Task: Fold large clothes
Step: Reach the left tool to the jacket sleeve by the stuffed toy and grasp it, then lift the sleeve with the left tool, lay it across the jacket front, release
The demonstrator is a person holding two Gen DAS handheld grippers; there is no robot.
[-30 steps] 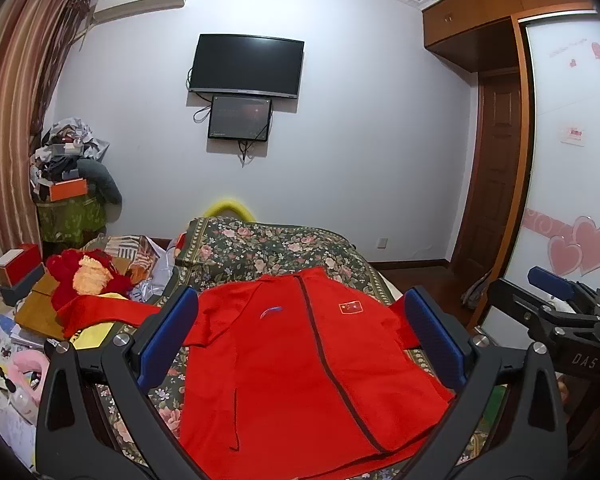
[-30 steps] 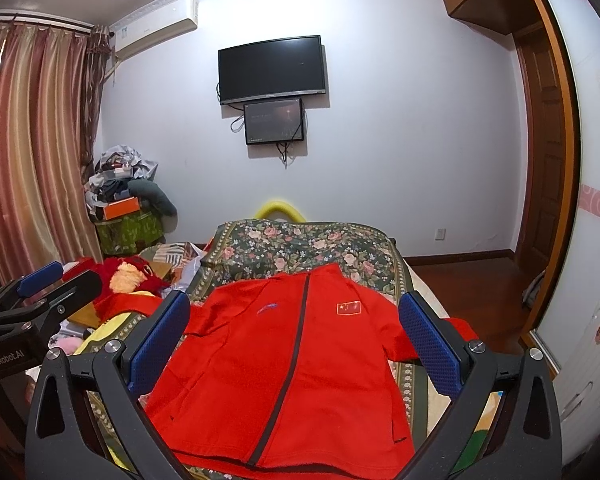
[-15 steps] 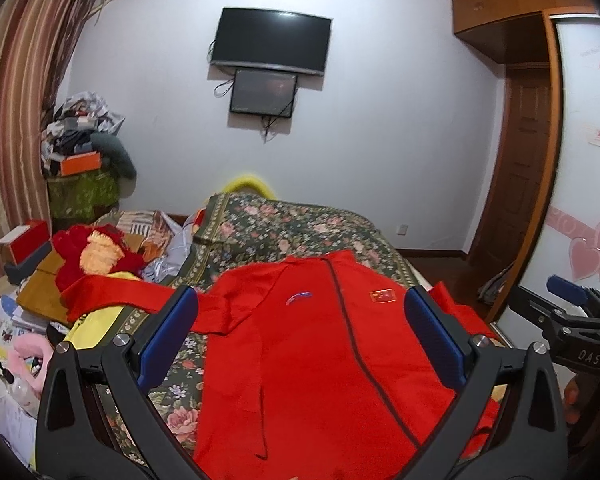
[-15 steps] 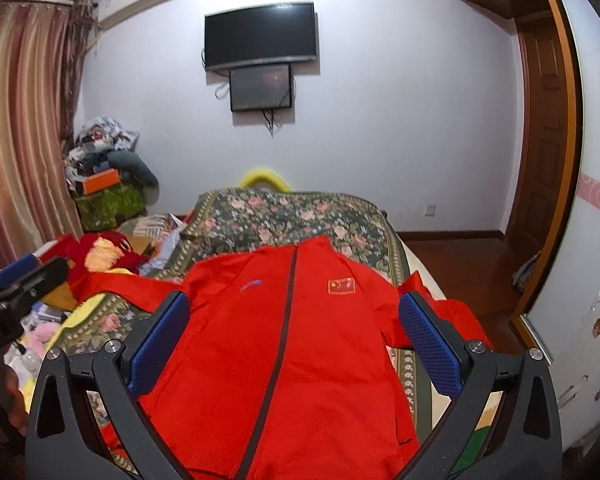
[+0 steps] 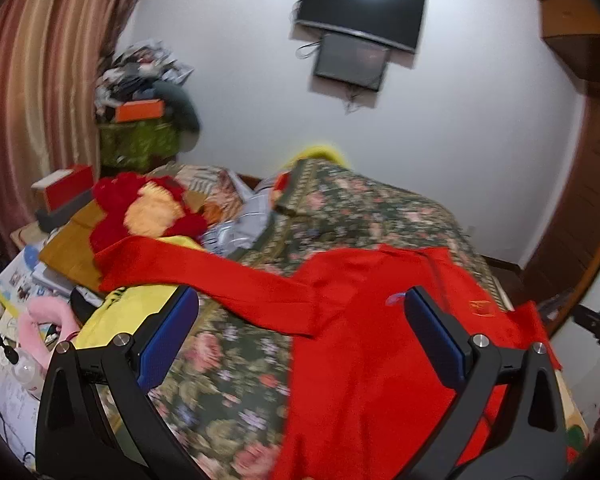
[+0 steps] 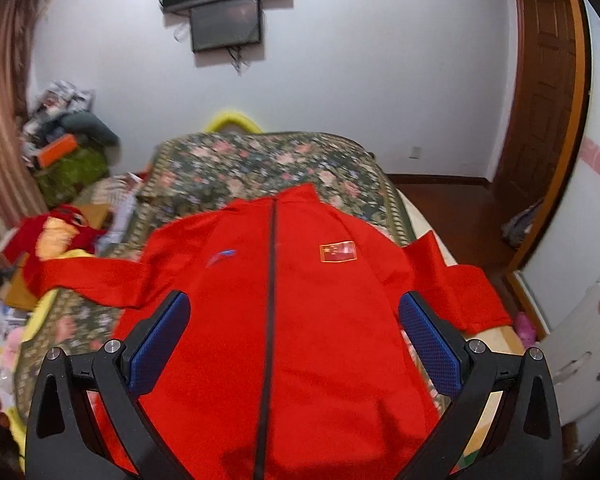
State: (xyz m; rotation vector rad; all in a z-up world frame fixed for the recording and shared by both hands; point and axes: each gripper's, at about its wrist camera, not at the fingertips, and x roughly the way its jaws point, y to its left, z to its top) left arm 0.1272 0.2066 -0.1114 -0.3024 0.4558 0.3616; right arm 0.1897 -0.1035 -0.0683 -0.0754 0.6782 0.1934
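A red zip-up jacket (image 6: 300, 320) with a flag patch lies face up on the floral bed cover (image 6: 260, 164), zipper closed. Its left sleeve (image 5: 204, 272) stretches out to the left over the bed edge; its right sleeve (image 6: 460, 288) hangs off the right side. My left gripper (image 5: 300, 336) is open and empty, above the jacket's left side near the sleeve. My right gripper (image 6: 294, 338) is open and empty, above the jacket's chest. The jacket also shows in the left wrist view (image 5: 380, 360).
A red and yellow plush toy (image 5: 152, 208), a yellow bag (image 5: 128, 312), books and clutter lie left of the bed. A TV (image 5: 360, 12) hangs on the far wall. A wooden door (image 6: 548, 92) and white cabinet (image 6: 588, 340) stand to the right.
Both grippers have moved forward and tilted down toward the jacket. The left one has swung left toward the outstretched sleeve. Both stay open.
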